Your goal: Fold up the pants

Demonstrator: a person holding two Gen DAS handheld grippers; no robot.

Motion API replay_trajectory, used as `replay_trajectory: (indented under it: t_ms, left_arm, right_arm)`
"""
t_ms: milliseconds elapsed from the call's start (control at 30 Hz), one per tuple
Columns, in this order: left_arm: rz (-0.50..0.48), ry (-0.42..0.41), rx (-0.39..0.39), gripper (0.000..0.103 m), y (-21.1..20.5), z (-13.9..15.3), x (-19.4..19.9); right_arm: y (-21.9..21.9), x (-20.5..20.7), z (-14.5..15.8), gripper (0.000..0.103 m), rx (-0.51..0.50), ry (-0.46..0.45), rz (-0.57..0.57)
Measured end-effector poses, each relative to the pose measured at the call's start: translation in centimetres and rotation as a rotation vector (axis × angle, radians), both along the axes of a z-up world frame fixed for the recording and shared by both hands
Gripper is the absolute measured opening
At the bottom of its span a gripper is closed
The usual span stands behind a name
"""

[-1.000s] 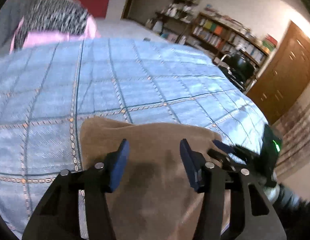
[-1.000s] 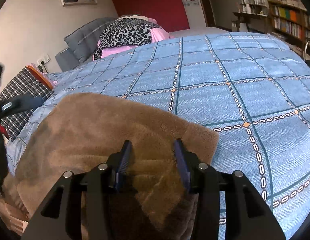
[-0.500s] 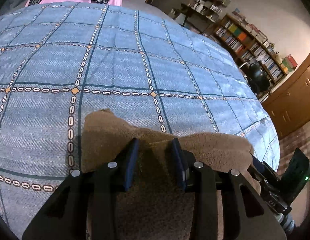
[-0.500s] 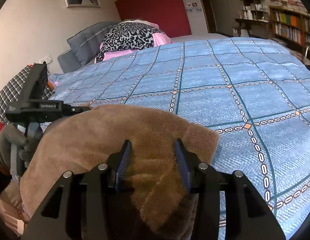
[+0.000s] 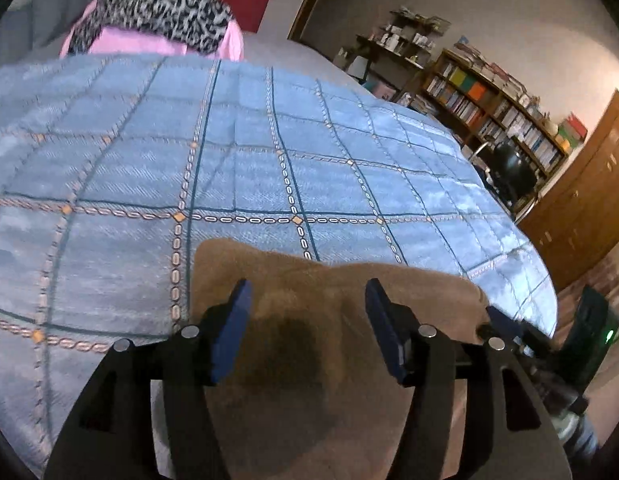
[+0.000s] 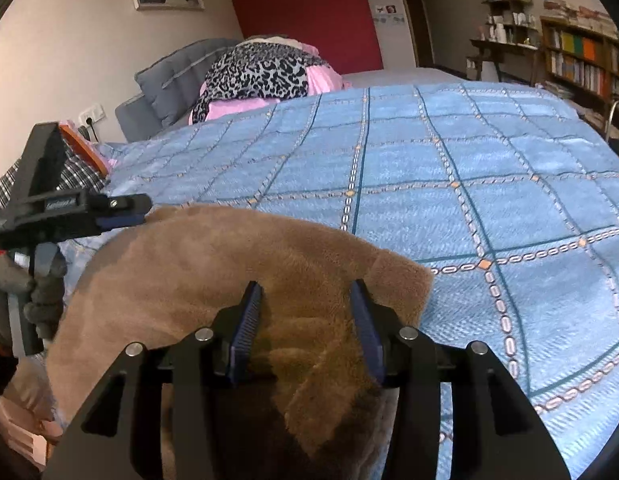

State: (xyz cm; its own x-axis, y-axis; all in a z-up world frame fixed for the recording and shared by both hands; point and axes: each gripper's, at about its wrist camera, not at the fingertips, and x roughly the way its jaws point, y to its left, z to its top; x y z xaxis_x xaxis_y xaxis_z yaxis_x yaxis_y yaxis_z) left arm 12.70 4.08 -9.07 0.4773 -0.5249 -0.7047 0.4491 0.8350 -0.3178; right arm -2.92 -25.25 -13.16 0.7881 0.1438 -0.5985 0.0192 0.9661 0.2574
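Brown fleece pants lie folded at the near edge of the bed. My left gripper hovers over them with its jaws opening wide; the fabric lies below the pads, not pinched. My right gripper is shut on a bunched fold of the pants near their right corner, its jaws starting to ease apart. The right wrist view shows the left gripper at the pants' far left edge, held by a gloved hand. The left wrist view catches the right gripper at the pants' right end.
A blue checked bedspread covers the bed beyond the pants. A leopard-print and pink pile and a grey pillow sit at the head. Plaid cloth lies left. Bookshelves and a black chair stand right.
The left jaws narrowed over the pants half a second ago and now stand wide apart; that gripper drew back and tilted up. The right gripper kept its hold and barely moved.
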Motion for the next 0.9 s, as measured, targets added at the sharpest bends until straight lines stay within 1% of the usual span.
replay_trajectory:
  t_ms: [133, 200, 233, 400, 467, 533, 600, 633, 733, 900]
  left_arm:
    - [-0.018, -0.043, 0.061, 0.064, 0.0, 0.7, -2.7]
    - [-0.015, -0.055, 0.077, 0.066, 0.2, 0.6, -3.7]
    - [-0.01, -0.06, 0.083, 0.066, 0.3, 0.6, -4.2]
    - [0.056, -0.096, 0.187, 0.067, 0.8, 0.2, -6.3]
    - [0.071, -0.099, 0.208, 0.067, 0.8, -0.1, -7.0]
    - [0.077, -0.096, 0.219, 0.068, 0.9, -0.4, -7.5]
    - [0.083, -0.095, 0.23, 0.074, 0.9, -0.8, -8.0]
    - [0.088, -0.096, 0.236, 0.074, 0.9, -1.0, -8.2]
    - [0.098, -0.094, 0.241, 0.075, 0.8, -1.7, -8.7]
    - [0.111, -0.108, 0.253, 0.08, 0.7, -2.3, -9.1]
  right_arm:
    - [0.1, -1.6, 1.2, 0.049, 0.002, -0.021, -0.008]
    - [0.6, -2.7, 1.6, 0.049, -0.014, -0.026, 0.001]
    - [0.8, -3.2, 1.7, 0.049, -0.021, -0.027, 0.006]
    - [2.1, -5.5, 1.8, 0.049, -0.058, -0.022, 0.033]
    - [2.4, -6.4, 1.5, 0.049, -0.072, -0.011, 0.036]
    - [2.6, -6.8, 0.9, 0.049, -0.084, 0.006, 0.042]
    - [2.7, -7.0, 0.3, 0.05, -0.09, 0.018, 0.041]
    - [2.7, -7.0, 0.0, 0.05, -0.094, 0.021, 0.041]
    - [2.9, -7.0, -0.8, 0.051, -0.106, 0.025, 0.045]
    - [2.8, -7.1, -2.3, 0.051, -0.109, 0.007, 0.044]
